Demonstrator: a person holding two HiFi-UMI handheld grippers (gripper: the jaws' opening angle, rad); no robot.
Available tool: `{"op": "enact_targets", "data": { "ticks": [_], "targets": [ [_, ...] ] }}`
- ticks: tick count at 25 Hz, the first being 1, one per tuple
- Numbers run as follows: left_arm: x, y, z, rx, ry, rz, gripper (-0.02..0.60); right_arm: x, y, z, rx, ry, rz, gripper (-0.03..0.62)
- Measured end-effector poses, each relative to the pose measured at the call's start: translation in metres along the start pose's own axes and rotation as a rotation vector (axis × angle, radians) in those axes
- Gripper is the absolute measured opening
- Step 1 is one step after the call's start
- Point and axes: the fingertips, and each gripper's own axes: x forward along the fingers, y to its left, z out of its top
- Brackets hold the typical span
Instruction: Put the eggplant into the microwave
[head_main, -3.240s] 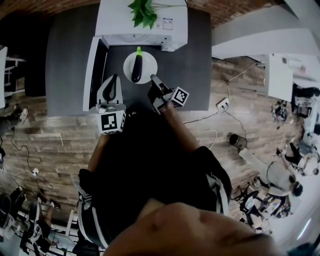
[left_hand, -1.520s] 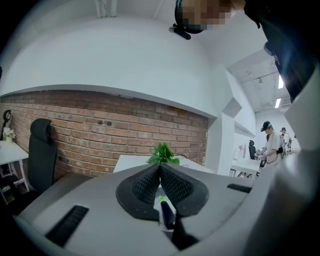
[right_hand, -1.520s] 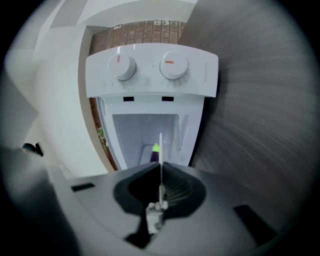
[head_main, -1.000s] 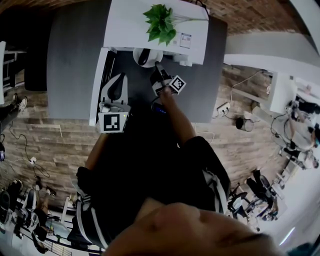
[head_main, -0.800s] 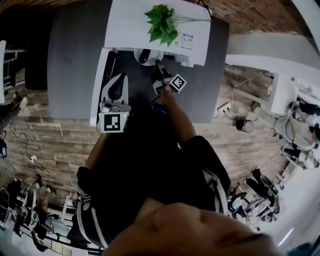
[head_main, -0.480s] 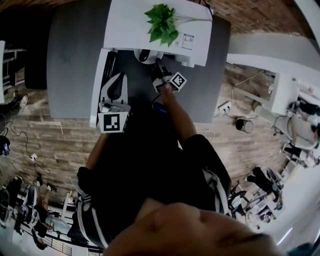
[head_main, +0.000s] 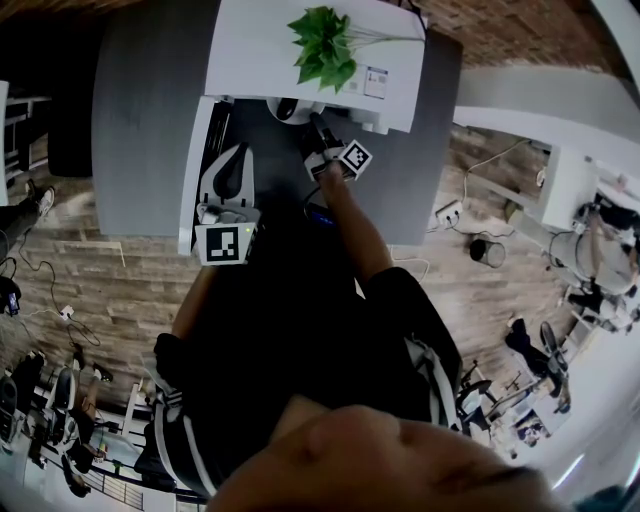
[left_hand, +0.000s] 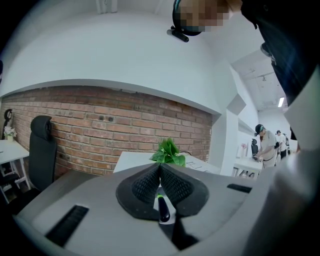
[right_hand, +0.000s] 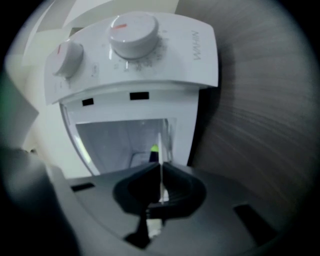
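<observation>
A dark eggplant (head_main: 288, 106) with a green tip lies on a white plate (head_main: 273, 109) at the mouth of the white microwave (head_main: 290, 45), partly hidden under its top. My right gripper (head_main: 313, 127) is shut on the plate's near rim. In the right gripper view the plate (right_hand: 160, 145) shows edge-on between the shut jaws (right_hand: 160, 175), with the eggplant's green tip (right_hand: 154, 149) inside the lit cavity. My left gripper (head_main: 231, 160) hangs shut and empty over the open door (head_main: 192, 165), apart from the plate. Its jaws (left_hand: 160, 172) point towards the microwave.
A green plant (head_main: 322, 40) stands on the microwave's top, also seen as the plant (left_hand: 168, 151) in the left gripper view. Two knobs (right_hand: 134, 32) sit on the control panel beside the cavity. The dark table (head_main: 140, 120) reaches left; a brick wall (left_hand: 100, 130) is behind.
The plate with the eggplant, earlier out on the table before the microwave, has been taken by my right gripper and carried into the cavity's mouth. In the last second it slid slightly deeper.
</observation>
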Motion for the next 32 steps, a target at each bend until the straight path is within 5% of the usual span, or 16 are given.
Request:
{"op": "enact_targets", "data": {
  "ticks": [9, 16, 23, 26, 32],
  "targets": [
    [-0.0004, 0.0039, 0.0021, 0.019, -0.012, 0.001, 0.037, 0.0010, 0.0001, 0.0000, 0.009, 0.010, 0.012, 0.041],
    [-0.0035, -0.0005, 0.0034, 0.009, -0.018, -0.009, 0.037, -0.0003, 0.0029, 0.0020, 0.021, -0.002, 0.023, 0.129],
    [-0.0084, -0.0018, 0.0060, -0.004, -0.015, -0.005, 0.037, -0.0036, 0.0018, 0.0027, 0.043, -0.014, 0.004, 0.126],
    [-0.0096, -0.0006, 0.0060, 0.002, -0.020, -0.003, 0.037, -0.0041, -0.0008, 0.0026, 0.039, -0.023, -0.030, 0.048],
    [-0.0093, 0.0001, 0.0064, 0.006, -0.024, -0.003, 0.037, 0.0010, 0.0027, 0.0023, 0.046, -0.040, -0.042, 0.044]
  ]
}}
